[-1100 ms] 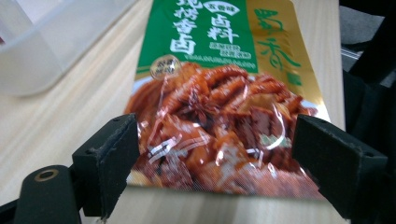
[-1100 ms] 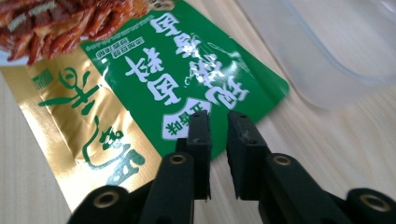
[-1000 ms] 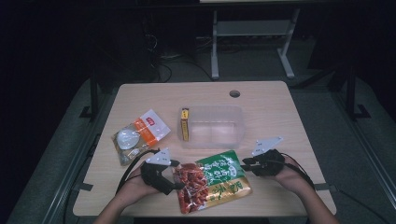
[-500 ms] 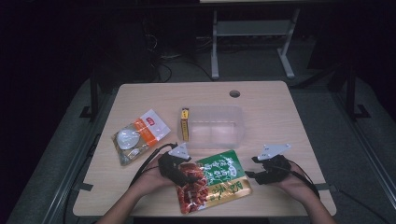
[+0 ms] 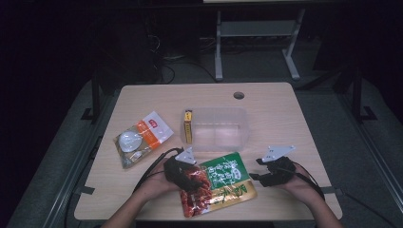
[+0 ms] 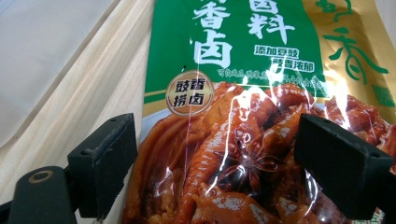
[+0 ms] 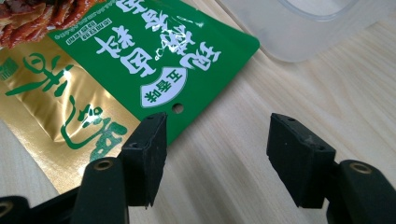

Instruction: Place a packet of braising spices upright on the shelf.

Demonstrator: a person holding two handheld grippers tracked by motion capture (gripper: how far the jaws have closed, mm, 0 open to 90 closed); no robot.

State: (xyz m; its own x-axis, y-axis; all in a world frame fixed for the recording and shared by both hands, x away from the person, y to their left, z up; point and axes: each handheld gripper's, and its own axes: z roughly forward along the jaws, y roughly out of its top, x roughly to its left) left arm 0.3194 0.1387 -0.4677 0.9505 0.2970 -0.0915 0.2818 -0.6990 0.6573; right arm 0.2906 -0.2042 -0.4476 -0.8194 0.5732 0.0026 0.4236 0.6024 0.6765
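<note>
The green, gold and red food pouch point(image 5: 216, 184) lies flat on the tabletop point(image 5: 294, 118), between the two tools and just on the person's side of the clear plastic tub point(image 5: 216, 128).

The left tool point(image 5: 186, 175) sits over the pouch's red end. In the left gripper view its jaws stand wide apart with the pouch point(image 6: 261, 121) under the gap between them (the printed star anise shows in the middle); whether the pads press on the film I cannot tell, and nothing looks pinched.

The right tool point(image 5: 259, 176) is just beside the pouch's green end, not touching it in the high view. Its jaws have just been opening and now stand parted with only bare wood between them; in the right gripper view the pouch's green corner point(image 7: 154, 60), with its small hang hole, lies just ahead of one jaw, and the tub's rim point(image 7: 299, 32) is farther ahead.

Beyond the left tool, well apart from it, an orange and white packet point(image 5: 141, 137) lies flat. A narrow yellow box point(image 5: 188, 126) stands against the tub's end nearest that packet.
</note>
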